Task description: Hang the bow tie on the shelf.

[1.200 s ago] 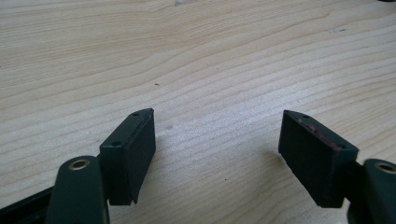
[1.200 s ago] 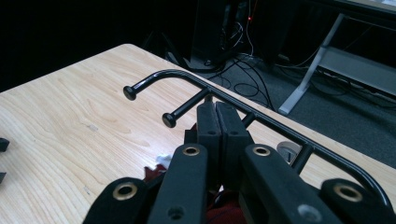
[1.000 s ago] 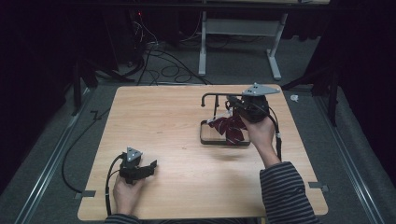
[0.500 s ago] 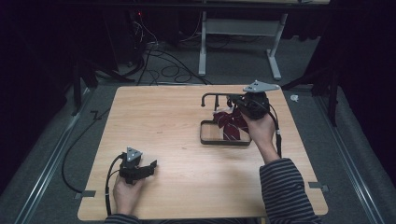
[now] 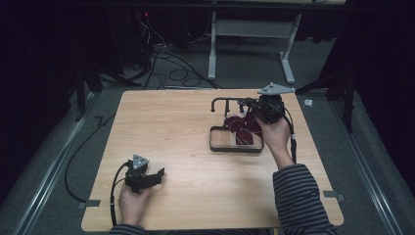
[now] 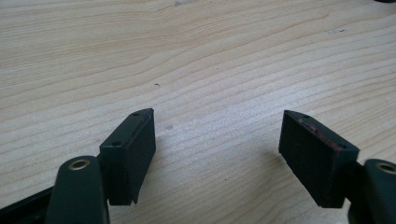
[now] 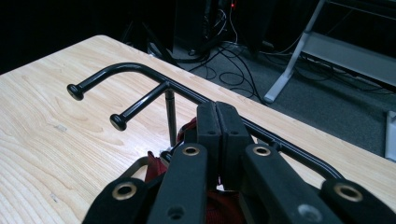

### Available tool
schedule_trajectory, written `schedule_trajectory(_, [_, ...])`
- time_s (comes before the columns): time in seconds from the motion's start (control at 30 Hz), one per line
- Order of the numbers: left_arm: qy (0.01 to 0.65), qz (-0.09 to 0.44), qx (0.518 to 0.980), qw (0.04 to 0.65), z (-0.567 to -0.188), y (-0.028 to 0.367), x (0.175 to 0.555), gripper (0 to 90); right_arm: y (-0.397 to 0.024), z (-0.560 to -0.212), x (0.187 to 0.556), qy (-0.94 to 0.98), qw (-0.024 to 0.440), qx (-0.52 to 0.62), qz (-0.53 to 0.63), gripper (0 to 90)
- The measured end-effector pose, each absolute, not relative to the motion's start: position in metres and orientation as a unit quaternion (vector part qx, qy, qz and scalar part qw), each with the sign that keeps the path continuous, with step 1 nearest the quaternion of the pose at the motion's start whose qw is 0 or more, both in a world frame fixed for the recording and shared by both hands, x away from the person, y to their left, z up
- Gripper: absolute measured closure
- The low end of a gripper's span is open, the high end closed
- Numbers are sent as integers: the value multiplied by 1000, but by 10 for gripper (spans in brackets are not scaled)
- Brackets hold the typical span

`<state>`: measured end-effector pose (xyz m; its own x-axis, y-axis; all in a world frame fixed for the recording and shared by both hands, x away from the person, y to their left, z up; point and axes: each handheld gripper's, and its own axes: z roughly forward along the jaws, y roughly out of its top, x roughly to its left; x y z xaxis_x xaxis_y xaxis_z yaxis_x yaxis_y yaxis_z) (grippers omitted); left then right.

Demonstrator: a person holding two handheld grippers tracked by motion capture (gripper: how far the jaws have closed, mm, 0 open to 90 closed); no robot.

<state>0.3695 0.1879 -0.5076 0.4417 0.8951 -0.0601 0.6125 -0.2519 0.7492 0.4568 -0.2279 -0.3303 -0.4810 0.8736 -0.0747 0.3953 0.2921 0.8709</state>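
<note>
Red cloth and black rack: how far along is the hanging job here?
Done: the right hand-held gripper has lifted the red cloth above the tray. In hand: it is held at the rack bar. Left: draping and releasing. The left hand-held gripper rests open on the table.

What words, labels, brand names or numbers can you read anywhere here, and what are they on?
None: no readable text on the wooden table, the black rack, the dark red cloth, the left gripper or the right gripper.
</note>
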Motion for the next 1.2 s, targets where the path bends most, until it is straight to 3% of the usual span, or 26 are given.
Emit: schedule_trajectory(1.2, [489, 199, 771, 357, -507, 186, 369, 279, -253, -334, 420, 742, 280, 422, 440, 790])
